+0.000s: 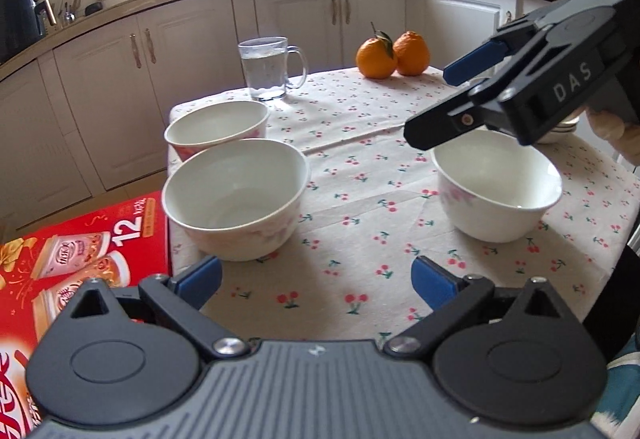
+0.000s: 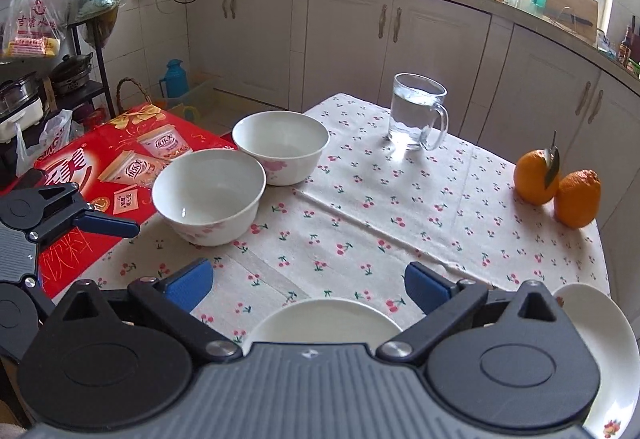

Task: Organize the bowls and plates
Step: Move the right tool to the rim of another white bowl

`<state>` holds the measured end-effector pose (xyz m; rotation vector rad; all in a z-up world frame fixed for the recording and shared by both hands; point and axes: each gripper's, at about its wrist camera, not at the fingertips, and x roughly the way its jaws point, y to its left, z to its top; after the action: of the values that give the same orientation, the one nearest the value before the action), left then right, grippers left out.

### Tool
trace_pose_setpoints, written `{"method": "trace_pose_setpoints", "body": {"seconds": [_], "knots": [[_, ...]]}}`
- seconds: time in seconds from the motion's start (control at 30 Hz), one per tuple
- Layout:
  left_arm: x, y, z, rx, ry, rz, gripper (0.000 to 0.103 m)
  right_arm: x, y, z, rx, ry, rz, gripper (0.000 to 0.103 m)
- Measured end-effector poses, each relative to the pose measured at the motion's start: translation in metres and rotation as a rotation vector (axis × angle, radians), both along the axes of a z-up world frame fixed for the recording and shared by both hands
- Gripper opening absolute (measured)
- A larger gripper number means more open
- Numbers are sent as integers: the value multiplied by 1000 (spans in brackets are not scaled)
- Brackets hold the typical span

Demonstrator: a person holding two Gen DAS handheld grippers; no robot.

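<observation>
Both pairs of blue pads are seen spread wide with nothing between them: the left gripper [image 1: 316, 281] hangs empty over the cherry-print tablecloth [image 1: 360, 207], and the right gripper [image 2: 308, 285] is likewise empty above a bowl [image 2: 320, 319] directly beneath it. Outward from the left fingers, the near bowl [image 1: 236, 199] stands at about eleven o'clock, close ahead, with a second bowl [image 1: 218, 129] just behind it at the table's far-left corner; in the right wrist view their rims look touching or nearly so. The third bowl sits apart at two o'clock, under the right gripper. From the right fingers, a plate [image 2: 600, 355] lies at four o'clock beside the near bowl. A glass mug [image 2: 418, 119] at one o'clock and two oranges [image 2: 556, 191] at three o'clock stand clear of the crockery; a red box [image 2: 104, 175] lies off the table edge at ten o'clock. The step in hand appears to be a pause between placements, with the bowls not yet nested. The next move would probably call for one rim to be straddled by open pads, closed on the wall, and the bowl lifted level into another. All three bowls stand upright, mouths up; being round, no long axis is shown, and the plate lies flat.
</observation>
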<state>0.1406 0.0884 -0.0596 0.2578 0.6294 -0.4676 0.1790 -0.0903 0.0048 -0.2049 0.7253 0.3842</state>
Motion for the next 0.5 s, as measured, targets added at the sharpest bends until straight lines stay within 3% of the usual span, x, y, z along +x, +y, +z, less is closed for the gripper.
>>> {"method": "trace_pose_setpoints", "body": {"seconds": [0.2, 0.5], "knots": [[21, 16, -7, 15, -16, 34, 101, 22, 26, 0, 35, 8, 62, 103], [43, 27, -14, -40, -11, 50, 100, 60, 58, -14, 90, 80, 121, 102]]}}
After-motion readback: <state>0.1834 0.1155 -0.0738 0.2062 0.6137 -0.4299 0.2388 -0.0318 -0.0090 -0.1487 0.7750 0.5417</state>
